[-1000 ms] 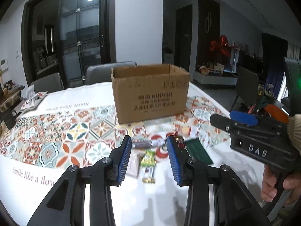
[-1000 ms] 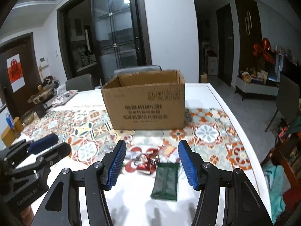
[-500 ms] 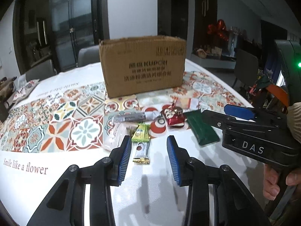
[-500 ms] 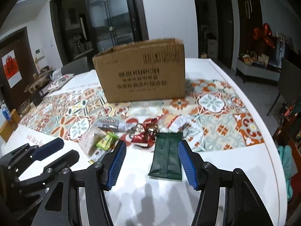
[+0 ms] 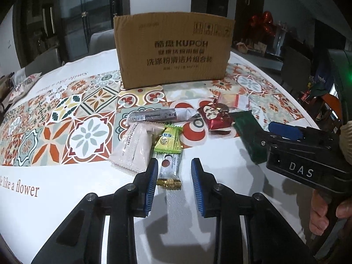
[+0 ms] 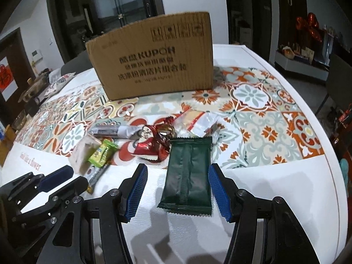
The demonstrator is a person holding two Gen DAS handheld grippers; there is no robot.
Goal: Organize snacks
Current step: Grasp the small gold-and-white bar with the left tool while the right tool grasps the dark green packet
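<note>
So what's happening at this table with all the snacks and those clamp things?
A person is tidying snacks with a handheld gripper in each hand. The left gripper is open around the end of a green-and-silver snack bar; the right gripper is open around a dark green packet. Neither is gripped yet. A cardboard box stands behind the pile, nothing visibly in it.

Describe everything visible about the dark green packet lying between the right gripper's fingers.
The dark green packet is a flat, glossy pouch, foil or plastic by its look, with a raised seam down its length and crimped zigzag ends. It lies flat on the white table, seam up, between the open fingers of the right gripper, ungripped. Its far end meets the red foil snack.
</note>
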